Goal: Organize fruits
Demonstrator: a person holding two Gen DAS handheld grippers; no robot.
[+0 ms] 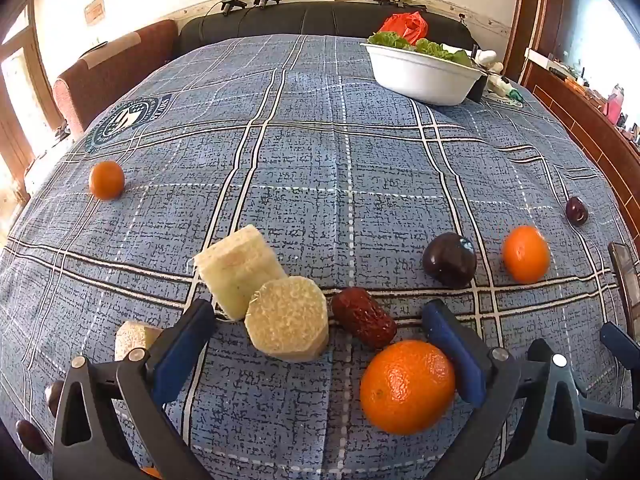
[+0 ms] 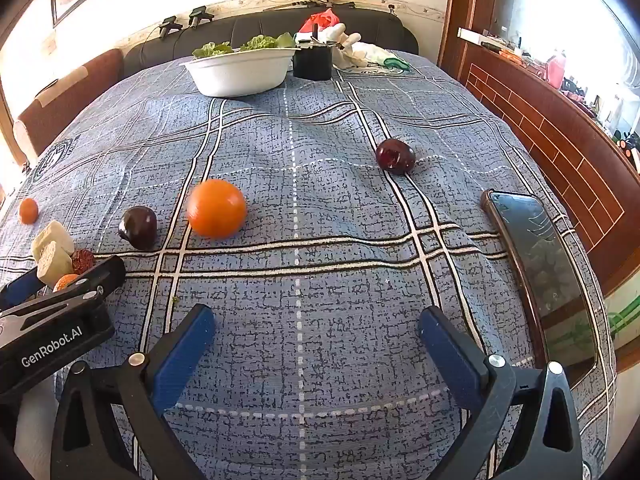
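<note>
My left gripper (image 1: pixel 318 320) is open low over the blue plaid cloth. Between its fingers lie a pale cut chunk (image 1: pixel 287 319), a red date (image 1: pixel 363 322) and a large orange (image 1: pixel 408 386) against the right finger. A second chunk (image 1: pixel 236 270) leans behind, a third (image 1: pixel 134 338) lies outside the left finger. Farther off are a dark plum (image 1: pixel 450 259), an orange (image 1: pixel 526 254), a small orange (image 1: pixel 106 180) and a small dark fruit (image 1: pixel 577 210). My right gripper (image 2: pixel 316 322) is open and empty over bare cloth, with an orange (image 2: pixel 216 208) and two plums (image 2: pixel 139 227) (image 2: pixel 395 156) beyond it.
A white bowl of lettuce (image 2: pixel 240 70) and a black cup (image 2: pixel 313 62) stand at the far end. A phone (image 2: pixel 540 264) lies near the right table edge. A wooden cabinet (image 2: pixel 560 128) runs along the right. The left gripper's body (image 2: pixel 52 320) shows at the left.
</note>
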